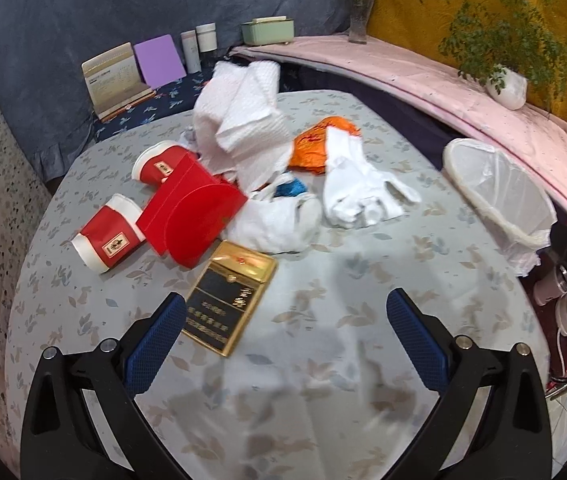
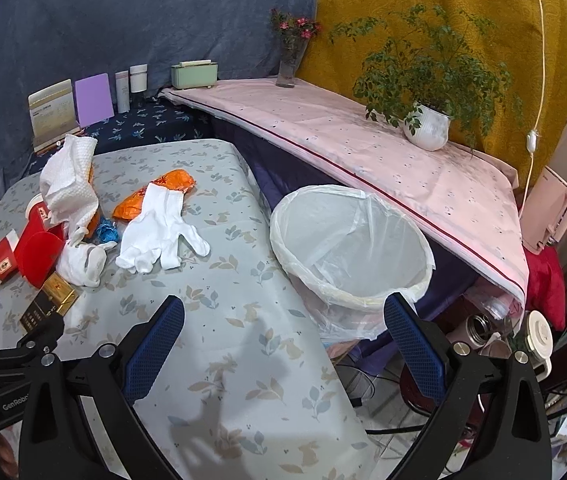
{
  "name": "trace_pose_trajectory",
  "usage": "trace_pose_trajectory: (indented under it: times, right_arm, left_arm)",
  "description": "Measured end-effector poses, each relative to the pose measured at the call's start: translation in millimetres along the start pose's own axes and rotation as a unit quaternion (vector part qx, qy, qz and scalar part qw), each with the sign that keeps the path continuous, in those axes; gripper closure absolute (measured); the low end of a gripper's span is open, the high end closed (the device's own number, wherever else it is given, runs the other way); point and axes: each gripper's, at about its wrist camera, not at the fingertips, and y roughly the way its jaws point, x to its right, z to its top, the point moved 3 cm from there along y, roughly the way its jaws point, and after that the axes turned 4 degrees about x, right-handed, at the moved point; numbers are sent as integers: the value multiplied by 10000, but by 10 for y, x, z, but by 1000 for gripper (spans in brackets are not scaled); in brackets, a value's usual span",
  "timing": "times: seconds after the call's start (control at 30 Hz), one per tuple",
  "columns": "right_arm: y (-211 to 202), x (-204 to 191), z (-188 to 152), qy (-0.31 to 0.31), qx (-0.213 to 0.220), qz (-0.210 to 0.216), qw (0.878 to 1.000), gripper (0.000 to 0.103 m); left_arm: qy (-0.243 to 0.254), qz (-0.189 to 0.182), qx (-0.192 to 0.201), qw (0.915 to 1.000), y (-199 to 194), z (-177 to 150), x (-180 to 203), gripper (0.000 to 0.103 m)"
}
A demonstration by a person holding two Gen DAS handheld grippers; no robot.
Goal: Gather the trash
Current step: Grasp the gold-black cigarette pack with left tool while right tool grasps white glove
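Floral tablecloth [image 1: 323, 360] spreads below blue [image 1: 83, 20] and mustard drapes [image 2: 423, 8].

The right tool [image 2: 283, 322] hangs wide open and empty above the leaf-patterned tabletop [image 2: 219, 264]. Just off the tabletop's right edge stands a bin [image 2: 363, 296] lined with a clear bag. At the far left lie white gloves [image 2: 159, 236], an orange wrapper [image 2: 171, 182], crumpled paper towel [image 2: 69, 184], red cups [image 2: 1, 262] and a gold-edged box [image 2: 49, 300].
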Motion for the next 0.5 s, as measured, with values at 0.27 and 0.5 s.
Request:
trace_pose_trajectory:
  times: [0.27,0.5]
  right_arm:
    - [378,-277,66,-75,-155,203,9996,7]
    - [707,-578,142,-114,-333,462,9983,7]
  left_arm:
    - [-237,126,-335,9991,401,-100,-439,7]
    - [-418,115,-602,9972,653,-176,-642,7]
